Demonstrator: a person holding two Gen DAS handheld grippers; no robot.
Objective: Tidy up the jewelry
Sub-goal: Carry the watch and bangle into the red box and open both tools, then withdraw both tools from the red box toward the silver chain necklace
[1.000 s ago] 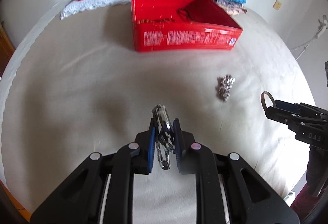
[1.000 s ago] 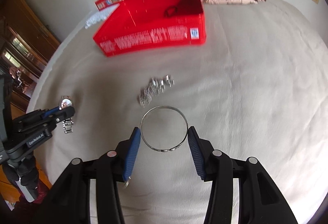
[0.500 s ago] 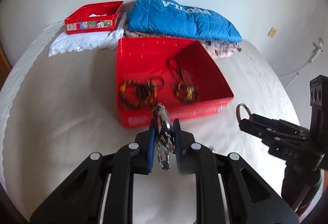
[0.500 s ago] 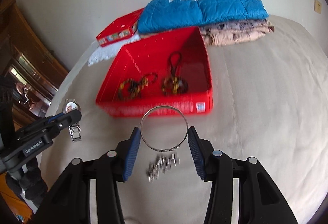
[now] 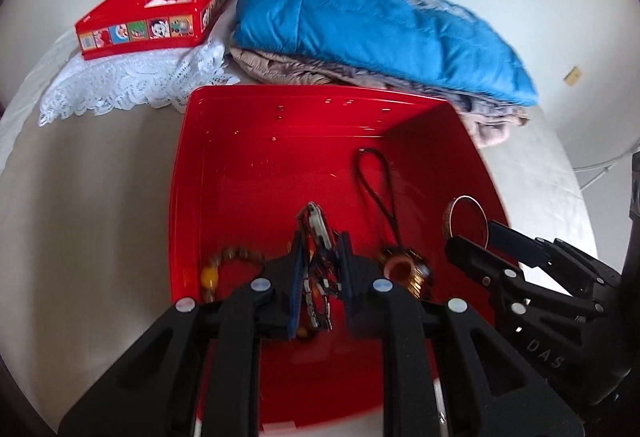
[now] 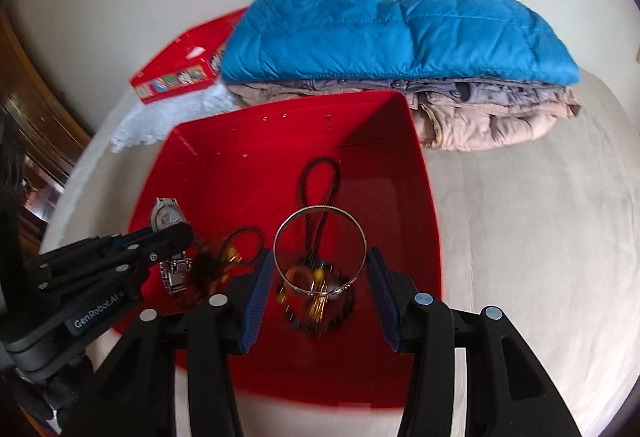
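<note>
My left gripper [image 5: 320, 269] is shut on a silver wristwatch [image 5: 316, 229] and holds it above the inside of the big red box [image 5: 280, 141]; the watch also shows in the right wrist view [image 6: 166, 215]. My right gripper [image 6: 320, 277] is shut on a thin silver bangle [image 6: 320, 213], also over the red box [image 6: 424, 197]; the bangle shows in the left wrist view [image 5: 466, 217]. On the box floor lie a brown bead bracelet [image 5: 224, 261], a black cord loop [image 6: 316, 173] and a gold-toned piece [image 5: 404, 269].
The box sits on a beige bed [image 6: 520, 237]. Behind it lie a folded blue quilt [image 6: 400, 33] on beige bedding [image 6: 500, 117], and a smaller red tin [image 5: 160, 9] on white lace cloth [image 5: 132, 81]. A wooden cabinet [image 6: 24, 97] stands at left.
Both grippers have moved forward from over the bare bed to above the red box, carrying the watch and the bangle. The loose silver chain on the bed has dropped out of view.
</note>
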